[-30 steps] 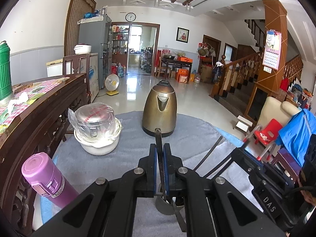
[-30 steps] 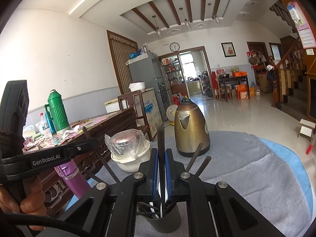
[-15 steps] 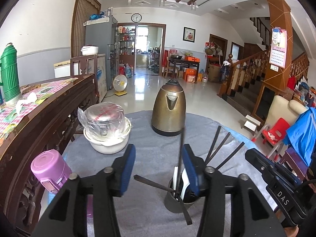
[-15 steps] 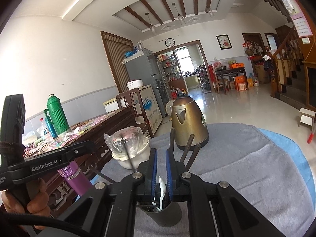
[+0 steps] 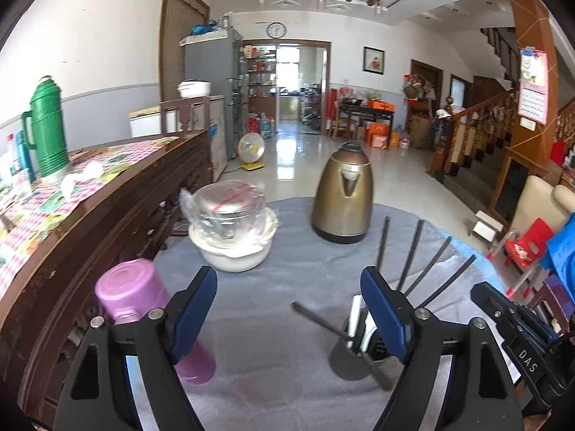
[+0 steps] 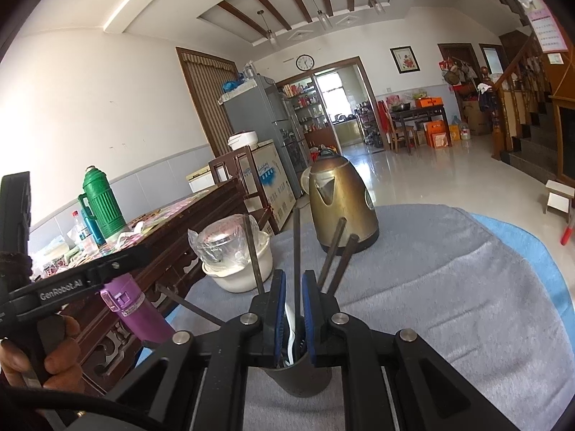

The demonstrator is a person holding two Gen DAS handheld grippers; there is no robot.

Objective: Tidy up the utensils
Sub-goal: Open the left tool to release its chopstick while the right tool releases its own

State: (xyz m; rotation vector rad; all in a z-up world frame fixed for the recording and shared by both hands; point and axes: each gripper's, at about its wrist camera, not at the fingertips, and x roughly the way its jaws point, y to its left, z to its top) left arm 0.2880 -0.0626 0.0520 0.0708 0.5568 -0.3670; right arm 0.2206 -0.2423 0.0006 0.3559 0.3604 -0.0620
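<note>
Two grippers by a dark grey cylindrical utensil cup [image 5: 346, 361] on our grey-clothed round table [image 5: 280, 287].
Several dark chopsticks [image 5: 412, 255] and a white spoon [image 5: 355, 314] stand in that cup. Our left gripper [image 5: 289, 307] has just been opening; its jaws stand wide, empty, left of the cup. Our right gripper [image 6: 291, 310] hovers over the cup, jaws narrowly parted around one upright dark chopstick [image 6: 297, 240]; we cannot tell whether they press it.

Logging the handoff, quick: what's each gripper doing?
Left gripper: open, just opened, nothing between its fingers.
Right gripper: barely open, just opening, chopstick in the gap, unpressed.
</note>
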